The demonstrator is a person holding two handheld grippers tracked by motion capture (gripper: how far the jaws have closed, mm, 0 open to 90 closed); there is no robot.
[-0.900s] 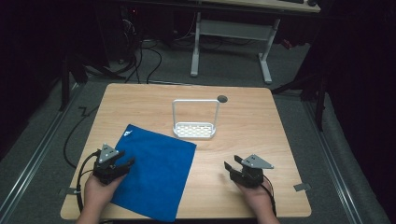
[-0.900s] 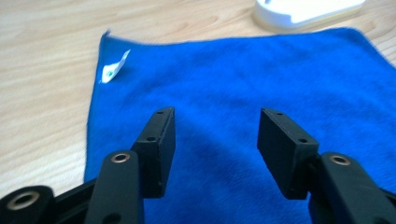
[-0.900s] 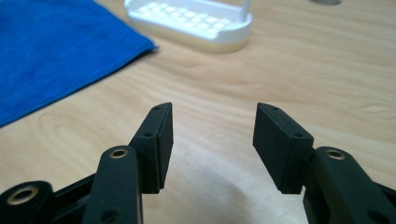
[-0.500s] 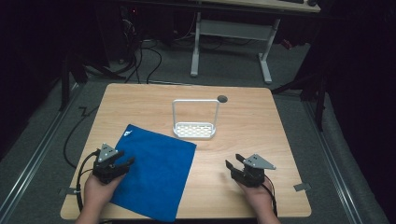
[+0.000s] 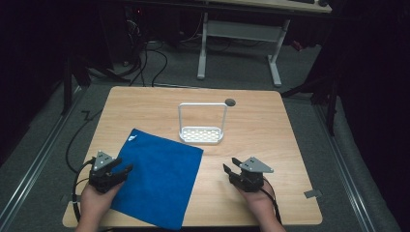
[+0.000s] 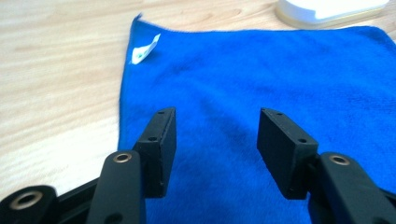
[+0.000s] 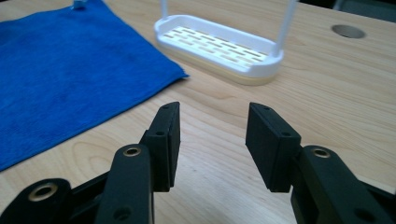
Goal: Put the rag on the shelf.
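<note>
A blue cloth (image 5: 157, 181) lies flat on the wooden table (image 5: 270, 130), front left, with a white tag (image 6: 144, 48) at its far left corner. A white slotted rack (image 5: 202, 134) with a tall hoop handle stands just beyond the cloth's right corner. My left gripper (image 5: 122, 168) rests at the cloth's left edge, open, its jaws over the blue fabric (image 6: 233, 107) with nothing between them. My right gripper (image 5: 231, 167) sits on bare wood to the right of the cloth, open and empty, pointing toward the rack (image 7: 219, 44).
A round cable hole (image 5: 230, 102) is in the tabletop behind the rack. A desk frame (image 5: 241, 38) and cables stand on the dark floor past the far edge. Bare wood spreads right of the rack.
</note>
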